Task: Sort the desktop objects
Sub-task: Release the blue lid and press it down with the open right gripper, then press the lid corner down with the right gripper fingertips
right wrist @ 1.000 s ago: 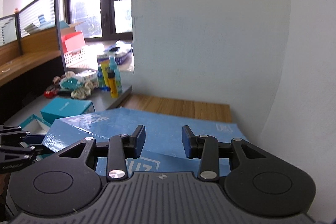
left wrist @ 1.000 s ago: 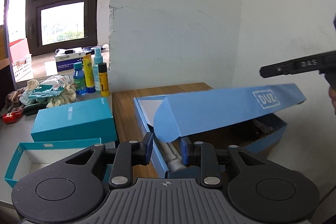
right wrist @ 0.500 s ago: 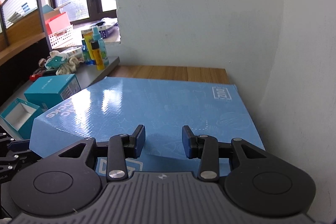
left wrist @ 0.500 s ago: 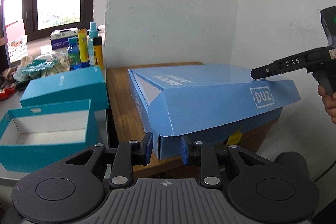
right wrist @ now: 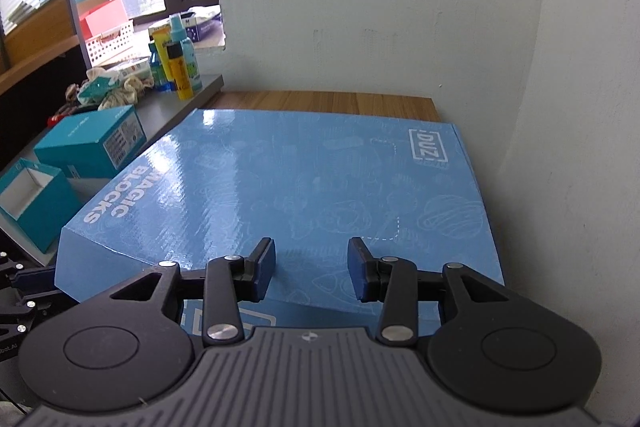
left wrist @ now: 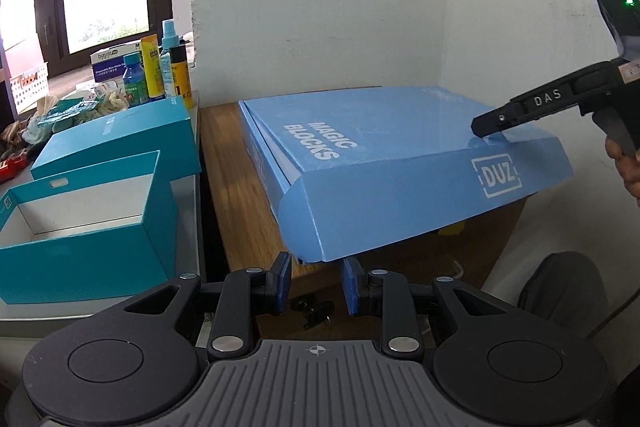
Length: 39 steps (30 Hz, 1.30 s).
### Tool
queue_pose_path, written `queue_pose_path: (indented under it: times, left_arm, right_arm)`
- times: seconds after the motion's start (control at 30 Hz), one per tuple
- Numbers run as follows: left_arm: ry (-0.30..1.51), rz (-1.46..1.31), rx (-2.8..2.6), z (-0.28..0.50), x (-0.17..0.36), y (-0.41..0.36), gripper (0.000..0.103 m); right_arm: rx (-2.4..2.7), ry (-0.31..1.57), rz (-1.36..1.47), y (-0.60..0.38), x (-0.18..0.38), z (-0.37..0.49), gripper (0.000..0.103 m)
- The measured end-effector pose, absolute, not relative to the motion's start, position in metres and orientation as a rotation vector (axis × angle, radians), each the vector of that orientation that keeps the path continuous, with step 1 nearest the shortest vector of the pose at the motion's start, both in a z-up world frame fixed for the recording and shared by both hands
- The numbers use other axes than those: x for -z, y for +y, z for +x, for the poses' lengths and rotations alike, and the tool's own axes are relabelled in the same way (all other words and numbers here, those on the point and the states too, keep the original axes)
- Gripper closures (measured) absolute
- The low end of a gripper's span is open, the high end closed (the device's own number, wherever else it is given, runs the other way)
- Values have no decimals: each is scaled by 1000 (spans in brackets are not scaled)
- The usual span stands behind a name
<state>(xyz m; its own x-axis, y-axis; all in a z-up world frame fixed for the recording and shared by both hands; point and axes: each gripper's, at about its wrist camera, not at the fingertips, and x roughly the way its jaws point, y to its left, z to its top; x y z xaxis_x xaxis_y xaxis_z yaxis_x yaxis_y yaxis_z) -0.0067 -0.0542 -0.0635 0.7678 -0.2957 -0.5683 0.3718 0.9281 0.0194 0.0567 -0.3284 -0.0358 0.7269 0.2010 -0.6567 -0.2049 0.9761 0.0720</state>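
A large blue "MAGIC BLOCKS" box [left wrist: 380, 147] lies on the wooden table [left wrist: 236, 211], its lid down and its front flap [left wrist: 400, 207] sticking out forward. My left gripper [left wrist: 316, 281] sits just under the flap's lower left corner, its jaws a little apart with nothing between the pads. My right gripper [right wrist: 312, 263] hovers over the near part of the lid [right wrist: 320, 179], and its jaws are opening with nothing between them. In the left wrist view its tip [left wrist: 486, 127] rests at the lid's right front edge.
On the grey desk [left wrist: 48, 319] to the left stand an open teal box [left wrist: 80, 227], a closed teal box [left wrist: 120, 143] and several bottles [left wrist: 160, 75] among crumpled wrappers. White walls [right wrist: 400, 7] close in the table's back and right. A person's hand [left wrist: 624, 167] holds the right gripper.
The blue lid has swung down from half raised to flat on the box. Both grippers have sunk with it, and the right jaws stand slightly wider.
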Motion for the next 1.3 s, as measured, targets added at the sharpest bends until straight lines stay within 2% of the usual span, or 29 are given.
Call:
queue_pose_path:
  times: [0.37,0.53,0.9,1.07,1.3]
  left_arm:
    - [582,154,409,-12,64,-62,73]
    - [602,113,431,-11,58,-59,68]
    - [589,34,523,-10,40,-56,67]
    - [523,185,453,-16,43,-70,67]
    - [543,242,403,-7,68,-58,50]
  right_arm:
    - [-230,752,-10,-329,44,58,55]
    - [-235,771,-17,-327,41,60,55]
    - [-261,825,-37,-321,39,61,53]
    - [-262,813,-60,-317,42,57,50]
    - [-274,802,-24,-323,41,56,50]
